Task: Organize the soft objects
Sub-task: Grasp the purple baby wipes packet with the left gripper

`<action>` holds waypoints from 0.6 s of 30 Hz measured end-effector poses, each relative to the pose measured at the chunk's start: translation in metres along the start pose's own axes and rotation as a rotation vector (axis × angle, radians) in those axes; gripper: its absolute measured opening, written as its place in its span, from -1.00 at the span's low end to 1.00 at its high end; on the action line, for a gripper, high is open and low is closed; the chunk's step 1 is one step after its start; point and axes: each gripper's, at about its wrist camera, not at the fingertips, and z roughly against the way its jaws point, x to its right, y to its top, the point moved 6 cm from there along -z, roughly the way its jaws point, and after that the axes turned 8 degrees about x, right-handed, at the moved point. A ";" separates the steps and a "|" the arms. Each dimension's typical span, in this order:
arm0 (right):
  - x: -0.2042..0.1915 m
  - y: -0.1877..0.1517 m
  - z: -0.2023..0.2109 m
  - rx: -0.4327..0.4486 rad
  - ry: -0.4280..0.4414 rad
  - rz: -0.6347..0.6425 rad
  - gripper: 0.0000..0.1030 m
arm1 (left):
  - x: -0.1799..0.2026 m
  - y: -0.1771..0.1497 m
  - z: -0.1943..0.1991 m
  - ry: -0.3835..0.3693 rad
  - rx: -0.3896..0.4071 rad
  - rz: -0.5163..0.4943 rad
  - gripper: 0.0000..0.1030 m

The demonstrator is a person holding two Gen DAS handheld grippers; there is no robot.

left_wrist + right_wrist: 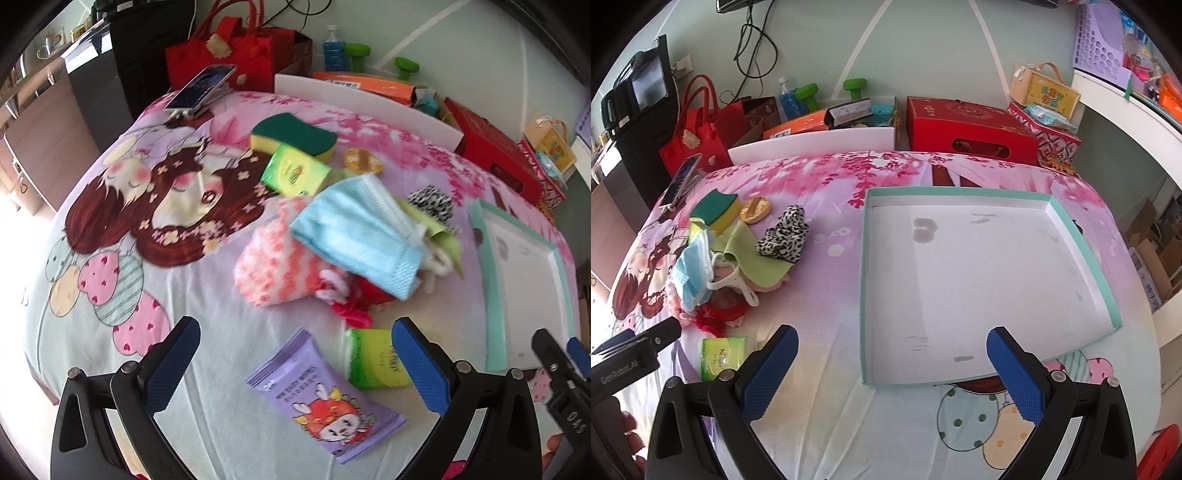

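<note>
The soft objects lie heaped on the tabletop, left of the tray [1108,295]: face mask [354,236], pink fuzzy sock [273,262], spotted scrunchie [785,236], sponge [295,134]. The left tool [295,373] is spread and empty, straddling a purple wipes packet [325,402], likely the first pick. The right tool [892,373] is spread, empty, over the tray's near edge. The tray holds nothing.

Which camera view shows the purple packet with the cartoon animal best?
The left wrist view. The purple packet lies whole on the sheet between the open fingers of the left gripper. The right wrist view does not show it at all.
</note>
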 end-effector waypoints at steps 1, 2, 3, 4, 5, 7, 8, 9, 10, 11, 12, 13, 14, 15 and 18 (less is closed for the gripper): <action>-0.001 0.000 0.000 -0.001 0.003 0.002 1.00 | -0.001 -0.004 -0.003 0.003 -0.017 -0.005 1.00; -0.003 -0.001 -0.001 -0.004 0.008 0.005 1.00 | -0.001 -0.008 -0.006 0.000 -0.035 -0.007 1.00; -0.005 -0.001 -0.002 -0.008 0.012 0.006 1.00 | -0.001 -0.013 -0.009 -0.002 -0.059 -0.007 1.00; -0.007 -0.002 -0.003 -0.015 0.016 0.008 1.00 | -0.002 -0.016 -0.011 -0.001 -0.076 -0.004 1.00; -0.008 -0.004 -0.004 -0.020 0.018 0.009 1.00 | -0.005 -0.019 -0.013 0.004 -0.098 0.004 1.00; -0.010 -0.005 -0.006 -0.026 0.018 0.014 1.00 | -0.010 -0.024 -0.015 0.004 -0.127 0.031 1.00; -0.012 -0.005 -0.006 -0.027 0.020 0.016 1.00 | -0.011 -0.025 -0.016 0.004 -0.144 0.040 1.00; -0.014 -0.005 -0.006 -0.028 0.023 0.017 1.00 | -0.013 -0.028 -0.019 0.005 -0.168 0.051 1.00; -0.016 -0.005 -0.006 -0.028 0.032 0.018 1.00 | -0.014 -0.032 -0.022 0.004 -0.193 0.061 1.00; -0.018 -0.005 -0.006 -0.029 0.040 0.017 1.00 | -0.015 -0.036 -0.025 0.001 -0.220 0.073 1.00; -0.021 -0.005 -0.006 -0.031 0.051 0.015 1.00 | -0.015 -0.040 -0.027 -0.004 -0.242 0.085 1.00; -0.023 -0.006 -0.007 -0.035 0.062 0.012 1.00 | -0.015 -0.042 -0.029 -0.007 -0.252 0.092 1.00; -0.026 -0.006 -0.007 -0.037 0.072 0.012 1.00 | -0.014 -0.044 -0.029 -0.011 -0.260 0.096 1.00; -0.029 -0.007 -0.008 -0.039 0.078 0.013 1.00 | -0.013 -0.045 -0.030 -0.018 -0.265 0.097 1.00; -0.036 -0.009 -0.010 -0.057 0.086 0.020 1.00 | -0.004 -0.051 -0.032 -0.044 -0.286 0.100 0.99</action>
